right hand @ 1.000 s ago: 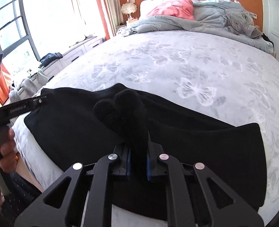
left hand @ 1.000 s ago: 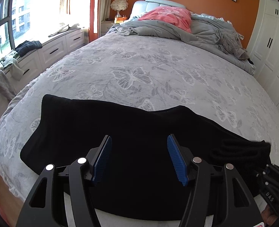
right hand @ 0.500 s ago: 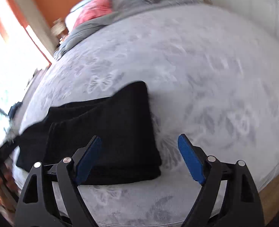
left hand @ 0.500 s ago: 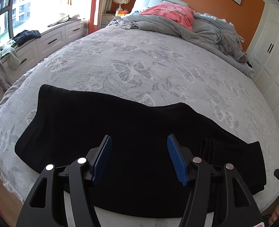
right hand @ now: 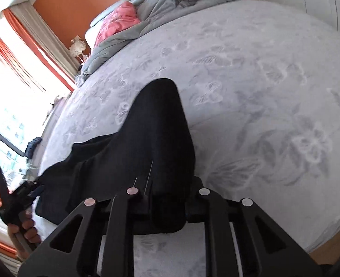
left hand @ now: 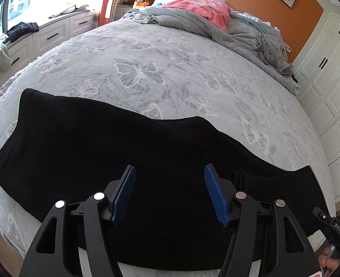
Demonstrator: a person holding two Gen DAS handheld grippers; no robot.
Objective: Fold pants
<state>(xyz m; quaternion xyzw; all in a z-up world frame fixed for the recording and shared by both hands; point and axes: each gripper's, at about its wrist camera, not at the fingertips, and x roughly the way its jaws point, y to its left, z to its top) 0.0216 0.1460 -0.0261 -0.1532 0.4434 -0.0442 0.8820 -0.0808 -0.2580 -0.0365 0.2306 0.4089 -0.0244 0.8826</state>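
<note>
The right tongs (right hand: 167, 202), lettered "DAS", have just closed on the black knit pants (left hand: 123, 157) end, while the left tongs (left hand: 170, 196) hover open above them on the grey butterfly-print bed (left hand: 193, 73).

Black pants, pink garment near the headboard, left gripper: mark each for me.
black pants (left hand: 82, 143), left wrist view, flat middle of the cloth
pink garment (left hand: 202, 11), left wrist view, its crumpled top
left gripper (left hand: 170, 196), left wrist view, midway between blue pads

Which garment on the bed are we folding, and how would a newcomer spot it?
Start from the big bed with the grey butterfly-print cover. Along its near edge lies a long strip of black pants, spread flat. It is the only black item there; the pink garment and the crumpled grey duvet sit far off by the headboard.
</note>
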